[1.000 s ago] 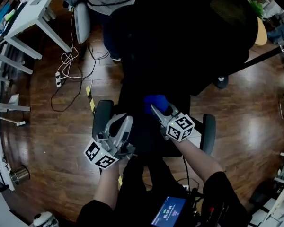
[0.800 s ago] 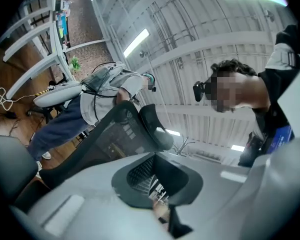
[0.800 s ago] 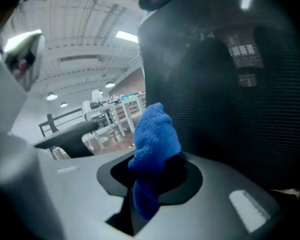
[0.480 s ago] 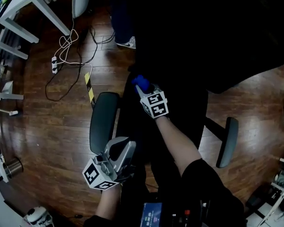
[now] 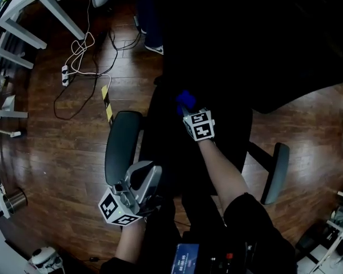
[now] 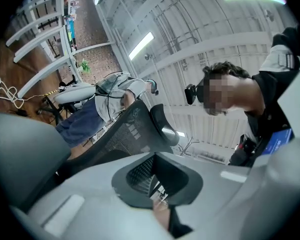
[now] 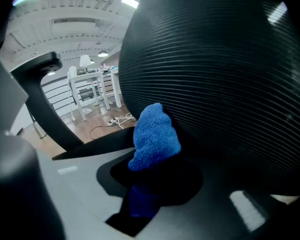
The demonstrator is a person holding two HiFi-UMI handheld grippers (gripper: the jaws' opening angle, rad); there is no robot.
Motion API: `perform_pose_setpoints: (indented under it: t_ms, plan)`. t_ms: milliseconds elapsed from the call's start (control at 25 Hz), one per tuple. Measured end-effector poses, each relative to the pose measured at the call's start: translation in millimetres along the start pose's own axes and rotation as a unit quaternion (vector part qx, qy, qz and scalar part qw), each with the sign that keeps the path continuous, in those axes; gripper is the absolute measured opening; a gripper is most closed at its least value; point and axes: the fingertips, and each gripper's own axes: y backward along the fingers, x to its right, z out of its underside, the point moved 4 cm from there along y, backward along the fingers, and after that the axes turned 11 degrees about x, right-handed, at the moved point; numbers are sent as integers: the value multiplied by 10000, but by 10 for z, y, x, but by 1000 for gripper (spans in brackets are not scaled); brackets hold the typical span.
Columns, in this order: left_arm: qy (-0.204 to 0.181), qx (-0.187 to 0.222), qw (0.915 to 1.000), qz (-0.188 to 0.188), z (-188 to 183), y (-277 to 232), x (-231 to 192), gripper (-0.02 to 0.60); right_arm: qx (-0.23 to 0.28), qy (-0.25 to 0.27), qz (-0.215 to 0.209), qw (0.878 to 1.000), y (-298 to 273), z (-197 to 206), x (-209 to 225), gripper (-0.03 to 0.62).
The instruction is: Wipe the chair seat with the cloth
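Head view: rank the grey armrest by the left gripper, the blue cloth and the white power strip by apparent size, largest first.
1. Grey armrest.
2. Blue cloth.
3. White power strip, smallest here, though it lies on the floor, farther from the camera than the cloth.

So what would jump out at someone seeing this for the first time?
The bright blue cloth, pinched in the right gripper over the black chair seat, stands out against the dark scene. Next come the black-and-white marker cubes on both grippers; the left gripper hangs beside the chair's grey armrest.
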Motion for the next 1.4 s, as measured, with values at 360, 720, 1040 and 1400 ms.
perform_pose_setpoints:
  t_ms: [360,720,1040,1400]
  plan:
    - [92,-231,9996,126,211,-277,100,3,-449,-720,1597,9835,1377,800,1481,103]
    - [138,-249,9996,-33,379,-300,78,3,-365,-771,2072,9746,1761,881,1984,103]
    - [77,-137,9998,-118,217,-229,129,3,742,-773,786,9911,1153,12,640,103]
    - [-83,54,9995,-312,-152,59,80,3,625,-1078,-508,9909,17,-271,-931,103]
